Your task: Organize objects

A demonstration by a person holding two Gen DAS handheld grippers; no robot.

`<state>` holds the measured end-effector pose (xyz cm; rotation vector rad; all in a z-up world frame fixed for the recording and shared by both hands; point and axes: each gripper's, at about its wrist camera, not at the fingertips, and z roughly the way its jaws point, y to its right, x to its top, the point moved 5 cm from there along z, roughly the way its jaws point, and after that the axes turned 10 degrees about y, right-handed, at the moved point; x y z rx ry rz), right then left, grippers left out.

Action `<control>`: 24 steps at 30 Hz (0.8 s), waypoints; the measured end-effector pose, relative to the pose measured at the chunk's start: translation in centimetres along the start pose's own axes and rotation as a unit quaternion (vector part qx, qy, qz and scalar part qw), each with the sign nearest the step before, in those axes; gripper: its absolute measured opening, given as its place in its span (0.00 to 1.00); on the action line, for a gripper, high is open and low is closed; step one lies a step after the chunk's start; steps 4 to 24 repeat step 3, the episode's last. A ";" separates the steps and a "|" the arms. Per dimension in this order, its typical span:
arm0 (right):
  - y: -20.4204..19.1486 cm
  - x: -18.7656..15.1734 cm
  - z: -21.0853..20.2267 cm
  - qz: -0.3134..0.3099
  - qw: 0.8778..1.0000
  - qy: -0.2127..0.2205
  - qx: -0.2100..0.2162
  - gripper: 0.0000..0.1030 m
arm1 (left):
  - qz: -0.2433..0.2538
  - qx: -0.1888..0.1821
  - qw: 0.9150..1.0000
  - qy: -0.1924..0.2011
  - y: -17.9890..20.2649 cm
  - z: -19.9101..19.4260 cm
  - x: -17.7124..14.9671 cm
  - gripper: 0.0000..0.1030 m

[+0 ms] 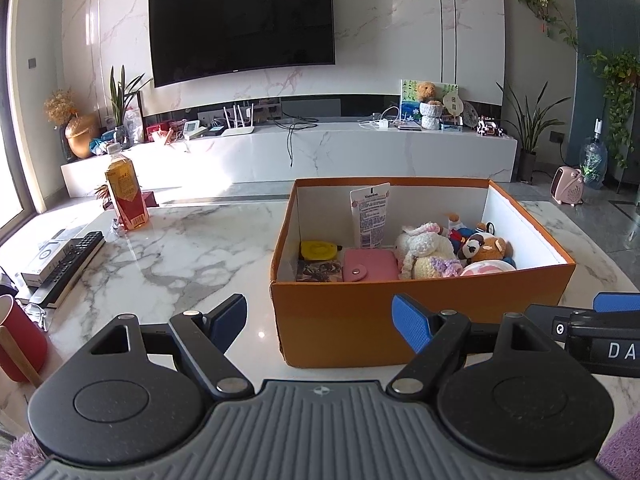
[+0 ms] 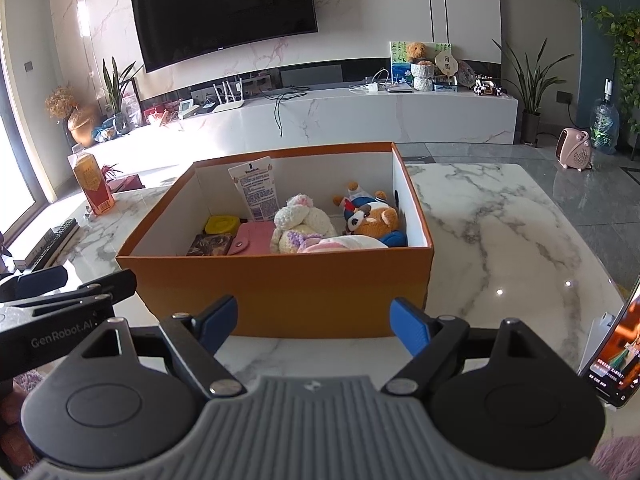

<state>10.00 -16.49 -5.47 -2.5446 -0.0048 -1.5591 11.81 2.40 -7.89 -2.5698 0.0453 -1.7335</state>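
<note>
Both my left gripper (image 1: 320, 320) and right gripper (image 2: 314, 322) open, empty, short of orange box (image 2: 280, 284) on desk (image 2: 500, 240); box looks packed, next probably bottle (image 1: 126, 192).

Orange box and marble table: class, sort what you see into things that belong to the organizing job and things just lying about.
Belongs to the job:
orange box
Vaseline tube
pink wallet
yellow disc
crochet bunny
raccoon plush

Lying about:
tea bottle
remote control
red mug
phone
</note>
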 end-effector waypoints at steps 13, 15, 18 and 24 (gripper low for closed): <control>-0.2 -0.1 0.0 -0.004 1.000 -0.002 0.000 0.82 | -0.002 0.000 1.000 0.001 -0.1 0.0 0.1 0.92; -0.2 -0.1 0.0 -0.004 1.000 -0.002 0.000 0.82 | -0.002 0.000 1.000 0.001 -0.1 0.0 0.1 0.92; -0.2 -0.1 0.0 -0.004 1.000 -0.002 0.000 0.82 | -0.002 0.000 1.000 0.001 -0.1 0.0 0.1 0.92; -0.2 -0.1 0.0 -0.004 1.000 -0.002 0.000 0.82 | -0.002 0.000 1.000 0.001 -0.1 0.0 0.1 0.92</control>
